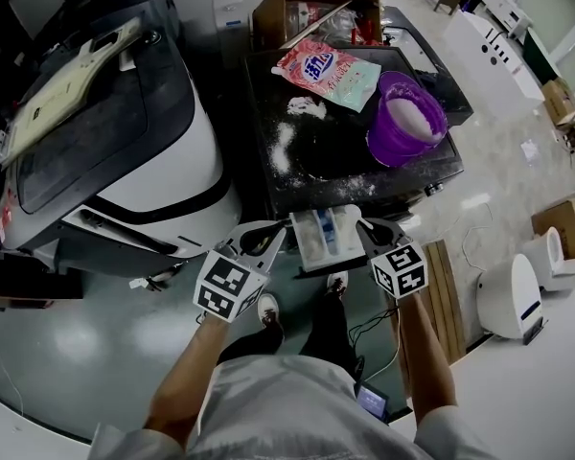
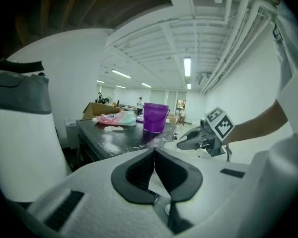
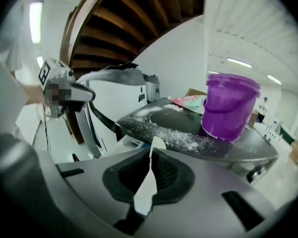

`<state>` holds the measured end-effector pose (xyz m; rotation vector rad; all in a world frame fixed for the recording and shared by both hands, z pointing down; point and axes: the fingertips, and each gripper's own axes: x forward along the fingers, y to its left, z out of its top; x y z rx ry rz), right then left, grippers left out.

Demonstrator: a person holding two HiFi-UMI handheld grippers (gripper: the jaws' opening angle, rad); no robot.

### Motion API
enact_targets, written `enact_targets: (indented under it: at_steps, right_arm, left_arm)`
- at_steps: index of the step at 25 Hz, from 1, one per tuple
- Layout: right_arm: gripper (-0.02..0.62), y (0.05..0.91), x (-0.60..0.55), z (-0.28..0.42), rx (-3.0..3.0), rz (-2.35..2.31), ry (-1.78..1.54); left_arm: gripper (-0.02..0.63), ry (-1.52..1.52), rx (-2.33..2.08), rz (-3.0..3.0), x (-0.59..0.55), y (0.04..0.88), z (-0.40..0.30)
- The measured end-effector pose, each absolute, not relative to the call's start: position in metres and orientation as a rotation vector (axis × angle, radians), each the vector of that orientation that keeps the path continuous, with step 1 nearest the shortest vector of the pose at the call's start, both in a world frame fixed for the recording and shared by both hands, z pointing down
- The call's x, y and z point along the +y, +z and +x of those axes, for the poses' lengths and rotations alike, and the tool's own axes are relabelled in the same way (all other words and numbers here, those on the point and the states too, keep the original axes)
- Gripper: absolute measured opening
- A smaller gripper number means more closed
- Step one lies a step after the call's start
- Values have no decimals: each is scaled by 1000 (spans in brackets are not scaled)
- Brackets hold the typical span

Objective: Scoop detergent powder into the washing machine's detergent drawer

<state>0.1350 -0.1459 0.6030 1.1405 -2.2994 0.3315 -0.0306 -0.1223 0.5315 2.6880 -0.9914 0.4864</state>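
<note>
White drawer (image 1: 324, 241) stands pulled out below the dark machine top (image 1: 364, 175). Upright purple bucket (image 1: 383, 144) holds white powder (image 1: 414, 118), beside a flat pink bag (image 1: 328, 73). A thin white piece, perhaps the scoop (image 3: 150, 180), is pinched in the right gripper (image 3: 151, 151).

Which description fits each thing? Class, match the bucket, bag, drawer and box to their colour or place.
Things:
1 bucket
2 bag
3 drawer
4 box

Descriptions:
a white, pulled out at the front
b purple
c brown, at the back
d pink and green, lying flat

Pairs: 1-b, 2-d, 3-a, 4-c
</note>
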Motion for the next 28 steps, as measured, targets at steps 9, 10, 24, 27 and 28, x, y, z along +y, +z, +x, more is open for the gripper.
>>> enact_targets:
  at_steps: [9, 10, 24, 27, 28]
  right_arm:
    - [5, 562, -145, 154, -2514, 1396, 827]
    - [5, 554, -145, 158, -2516, 1424, 818]
    - [5, 419, -144, 204, -2335, 1620, 151]
    - [5, 391, -143, 206, -2348, 1651, 75]
    - [5, 382, -142, 207, -2353, 1662, 51]
  left_arm:
    - [11, 415, -1007, 2679, -134, 514, -34]
    - [11, 410, -1013, 2684, -138, 510, -34]
    - [11, 367, -1074, 2905, -181, 419, -18]
    - [11, 337, -1071, 2960, -185, 394, -13]
    - [11, 328, -1066, 2981, -186, 386, -12]
